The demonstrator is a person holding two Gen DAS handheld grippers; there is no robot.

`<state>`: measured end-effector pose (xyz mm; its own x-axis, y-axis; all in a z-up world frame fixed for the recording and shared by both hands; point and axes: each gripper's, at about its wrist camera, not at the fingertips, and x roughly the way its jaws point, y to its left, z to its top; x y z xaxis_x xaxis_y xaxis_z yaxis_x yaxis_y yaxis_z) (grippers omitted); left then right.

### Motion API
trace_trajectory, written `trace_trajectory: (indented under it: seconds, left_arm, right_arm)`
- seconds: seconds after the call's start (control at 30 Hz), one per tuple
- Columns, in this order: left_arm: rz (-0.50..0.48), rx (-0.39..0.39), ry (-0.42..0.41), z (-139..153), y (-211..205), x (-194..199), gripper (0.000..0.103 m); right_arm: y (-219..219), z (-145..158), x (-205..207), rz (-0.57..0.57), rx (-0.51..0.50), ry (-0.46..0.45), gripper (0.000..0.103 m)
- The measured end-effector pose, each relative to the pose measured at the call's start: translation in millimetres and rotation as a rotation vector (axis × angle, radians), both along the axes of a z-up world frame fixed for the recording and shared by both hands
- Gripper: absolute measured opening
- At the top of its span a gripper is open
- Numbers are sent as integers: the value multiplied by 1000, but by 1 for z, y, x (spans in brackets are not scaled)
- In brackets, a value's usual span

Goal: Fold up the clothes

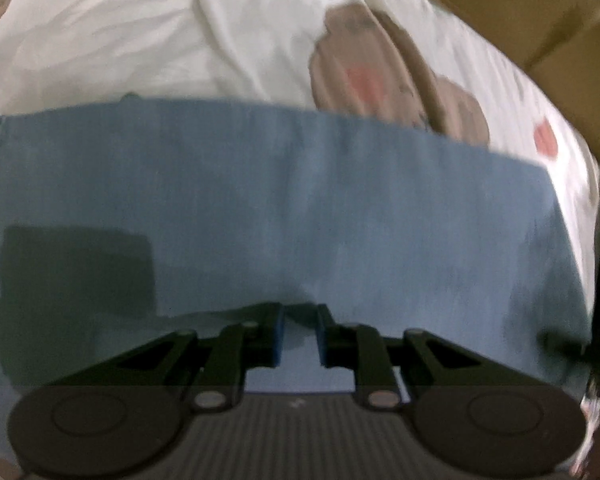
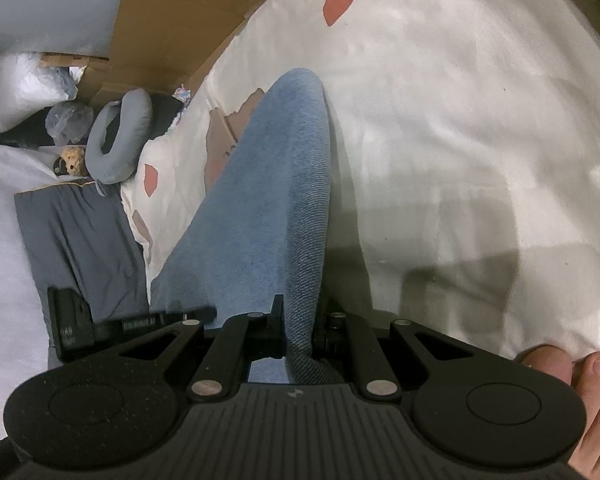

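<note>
Blue denim jeans (image 1: 284,200) lie as a wide folded band on a white bed sheet (image 1: 148,32) printed with brown and pink bears. In the left wrist view my left gripper (image 1: 301,334) points steeply down over the near edge of the denim. Its blue pads (image 1: 278,336) stand a narrow gap apart with a fold of the fabric pinched between them. In the right wrist view the jeans (image 2: 276,184) run away from me as a raised ridge. My right gripper (image 2: 302,328) is shut on the near end of that ridge.
Beyond the bed's far edge are cardboard boxes (image 2: 180,12), a grey neck pillow (image 2: 116,140), a small teddy (image 2: 73,163), plastic bags (image 2: 28,80) and a folded grey cloth (image 2: 80,240). A person's bare toes (image 2: 572,364) rest on the sheet (image 2: 460,120) at lower right.
</note>
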<state>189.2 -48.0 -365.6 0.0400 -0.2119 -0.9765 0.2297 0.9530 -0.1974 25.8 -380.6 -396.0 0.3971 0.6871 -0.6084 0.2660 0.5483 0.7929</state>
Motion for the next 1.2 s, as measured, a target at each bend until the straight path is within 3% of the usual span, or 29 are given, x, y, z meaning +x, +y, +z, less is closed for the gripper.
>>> trace_trajectory:
  seconds: [0.13, 0.23, 0.4, 0.53, 0.7, 0.77, 0.83, 0.9, 0.93, 1.0, 1.2]
  left_arm:
    - [-90, 22, 18, -1, -4, -11, 18]
    - [-100, 27, 31, -1, -6, -21, 19]
    - [-127, 1, 61, -3, -17, -42, 21]
    - [-203, -13, 69, 3, -23, -56, 21]
    - [-276, -37, 55, 23, -13, -63, 34]
    - [-303, -40, 34, 32, -3, -58, 52]
    - [-328, -50, 4, 41, 12, -56, 58]
    - [-341, -74, -12, 4, -12, -46, 63]
    - [-345, -82, -12, 9, -1, -49, 68]
    - [-361, -97, -12, 8, 8, -49, 70]
    - [-280, -146, -74, -7, 35, -46, 80]
  right_arm:
    - [3, 1, 1, -6, -12, 4, 7]
    - [3, 0, 1, -7, -14, 8, 7]
    - [3, 0, 1, -6, -16, 7, 7]
    - [3, 0, 1, -11, -21, 9, 7]
    - [5, 2, 1, -22, -40, 11, 6]
    - [5, 4, 1, -24, -42, 15, 6]
    - [7, 8, 2, -19, -54, 13, 6]
    - [9, 13, 3, -9, -69, 12, 6]
    - [11, 17, 4, -3, -80, 10, 6]
    - [14, 25, 4, 14, -106, 3, 6]
    - [33, 55, 4, 39, -160, -35, 6]
